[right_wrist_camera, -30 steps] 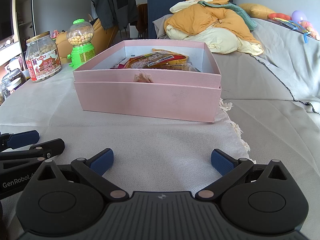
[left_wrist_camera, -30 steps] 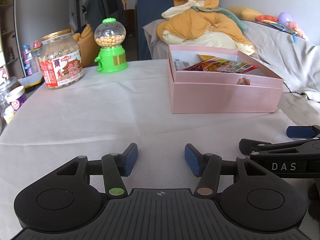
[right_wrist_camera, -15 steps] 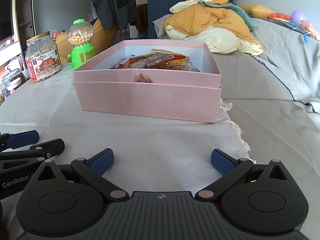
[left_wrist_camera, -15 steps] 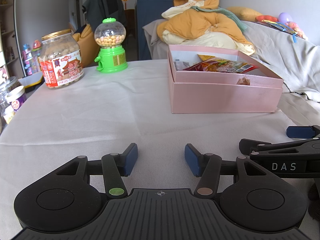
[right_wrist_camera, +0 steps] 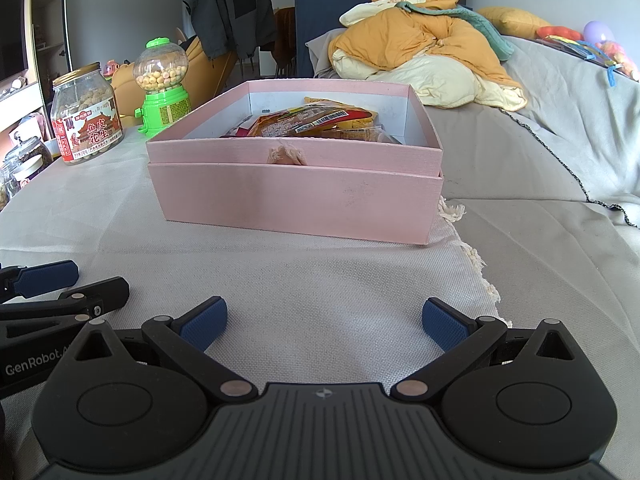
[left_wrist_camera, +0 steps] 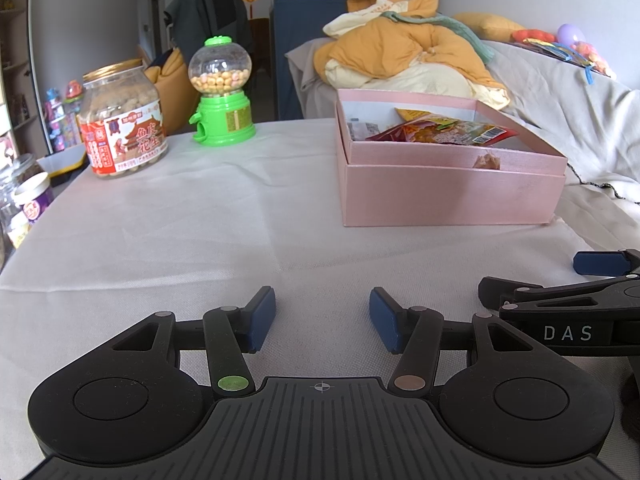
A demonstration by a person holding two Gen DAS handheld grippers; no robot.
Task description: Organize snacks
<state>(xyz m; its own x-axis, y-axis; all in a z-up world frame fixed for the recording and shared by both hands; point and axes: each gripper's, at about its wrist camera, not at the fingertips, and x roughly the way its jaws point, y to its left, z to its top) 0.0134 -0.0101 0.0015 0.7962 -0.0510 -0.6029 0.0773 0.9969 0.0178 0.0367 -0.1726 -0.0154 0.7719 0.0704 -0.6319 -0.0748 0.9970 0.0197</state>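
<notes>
Nothing has moved: both the left gripper (left_wrist_camera: 322,316) and right gripper (right_wrist_camera: 324,322) rest empty, jaws apart, on woven white cloth (left_wrist_camera: 200,232) before the pink cardboard box (right_wrist_camera: 296,204) holding glossy snack packets (right_wrist_camera: 316,122).

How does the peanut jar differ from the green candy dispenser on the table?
The peanut jar is a wide clear cylinder with a gold lid and a red and white label; the candy dispenser is a clear globe on a bright green base with a green cap. The jar looks broader. Both stand upright on the white cloth, apart, holding small round snacks.
</notes>
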